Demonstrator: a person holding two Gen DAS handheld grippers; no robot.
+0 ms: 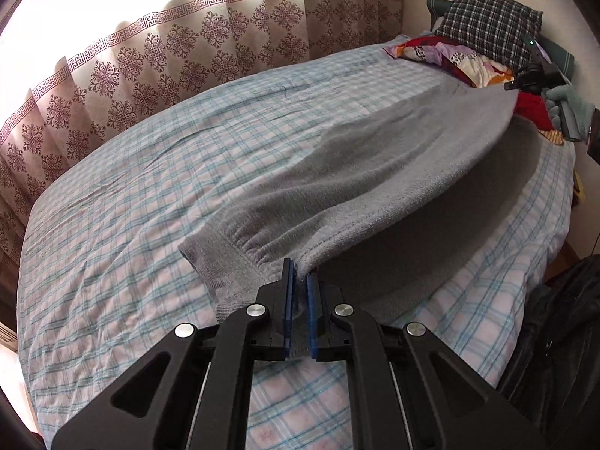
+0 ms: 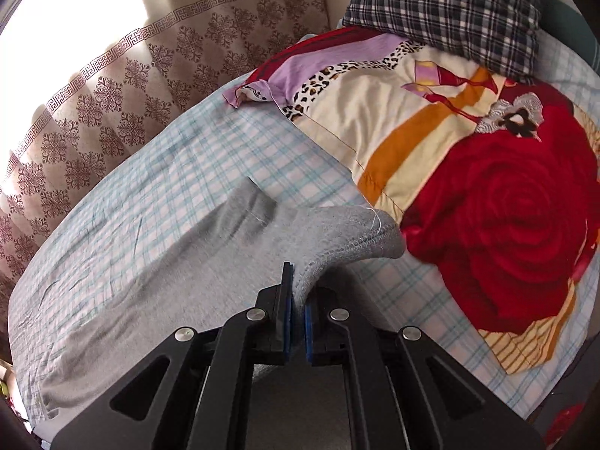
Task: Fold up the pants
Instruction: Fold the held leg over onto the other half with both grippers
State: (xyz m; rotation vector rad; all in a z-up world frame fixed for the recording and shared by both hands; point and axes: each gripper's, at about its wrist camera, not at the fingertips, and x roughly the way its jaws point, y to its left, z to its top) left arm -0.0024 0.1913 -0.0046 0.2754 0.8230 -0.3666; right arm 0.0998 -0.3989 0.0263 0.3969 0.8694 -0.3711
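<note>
Grey fleece pants point(image 1: 375, 172) stretch lengthwise over the checked bed sheet point(image 1: 150, 195). Their near edge is lifted off the sheet and casts a shadow; the far part lies on it. My left gripper point(image 1: 300, 270) is shut on the near edge of the pants next to the gathered waistband point(image 1: 240, 255). At the far right, a gloved hand point(image 1: 566, 108) holds my right gripper point(image 1: 513, 86) at the leg end. In the right wrist view, my right gripper point(image 2: 298, 281) is shut on the stitched hem of the pants point(image 2: 210, 255), and the leg runs away to the lower left.
A red rose-print quilt point(image 2: 487, 225) and a dark checked pillow point(image 2: 450, 11) lie at the head of the bed, just beyond the hem. A patterned curtain point(image 1: 187, 48) runs along the far side. A dark bag or jacket point(image 1: 562, 337) sits beside the bed's near right.
</note>
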